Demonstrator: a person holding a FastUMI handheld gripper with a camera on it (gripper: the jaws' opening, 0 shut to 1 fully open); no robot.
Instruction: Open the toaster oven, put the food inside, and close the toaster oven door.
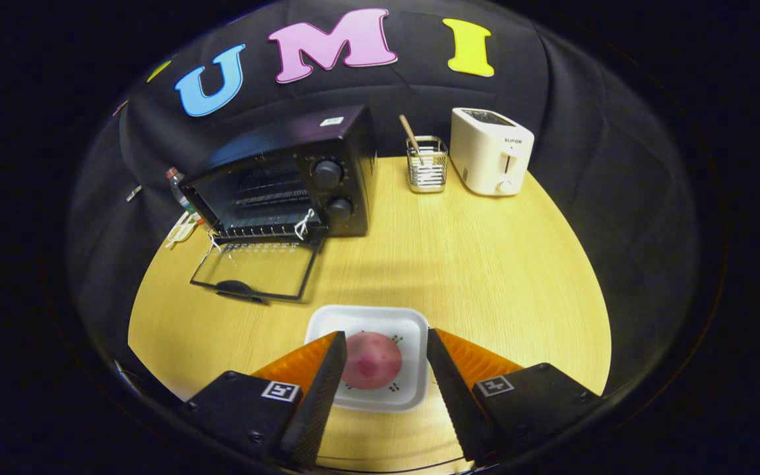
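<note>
A black toaster oven (pixel 287 178) stands at the back left of the wooden table, its glass door (pixel 258 269) folded down flat onto the tabletop, the wire rack inside showing. A pink round piece of food (pixel 371 360) lies on a white square plate (pixel 367 323) close to me. My gripper (pixel 383 346) is open above the plate, with the food between its two orange-and-black fingers (pixel 317 376); neither finger touches the food.
A white pop-up toaster (pixel 491 152) stands at the back right. Beside it is a wire holder (pixel 427 165) with a wooden stick in it. A bottle (pixel 179 188) and small packets lie left of the oven. Bare wood (pixel 472 264) lies between plate and oven.
</note>
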